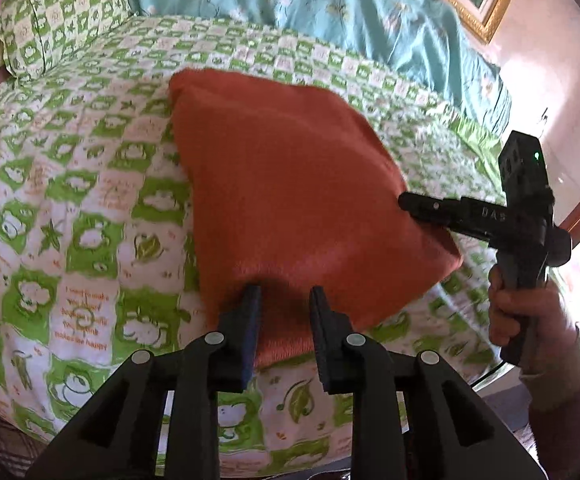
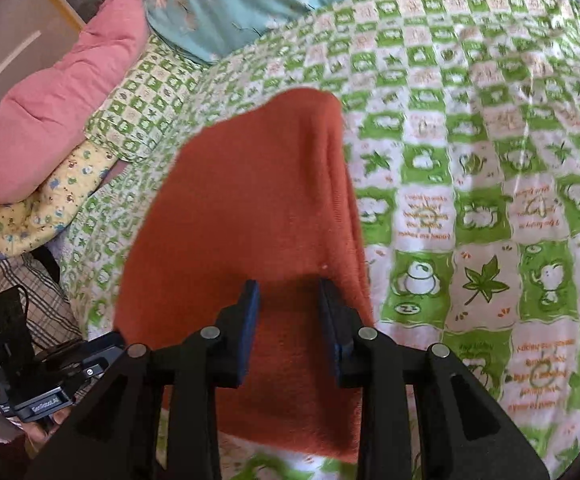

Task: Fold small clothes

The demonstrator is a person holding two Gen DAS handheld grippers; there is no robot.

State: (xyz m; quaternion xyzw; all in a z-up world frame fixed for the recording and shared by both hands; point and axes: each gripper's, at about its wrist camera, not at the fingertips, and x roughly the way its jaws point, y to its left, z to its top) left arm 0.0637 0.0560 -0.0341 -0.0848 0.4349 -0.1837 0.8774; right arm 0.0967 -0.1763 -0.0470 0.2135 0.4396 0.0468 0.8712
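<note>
while both grippers [image 1: 285, 292] [image 2: 290, 288] seem parted, folded orange cloth [image 1: 290, 184] lies flat.

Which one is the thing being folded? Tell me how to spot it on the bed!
Find the bed sheet, all green and white squares with little cartoon pictures. In its middle lies the orange-red cloth, folded flat. It is the only plain thing there: the pillow is checked, the teal blanket flowered.
</note>
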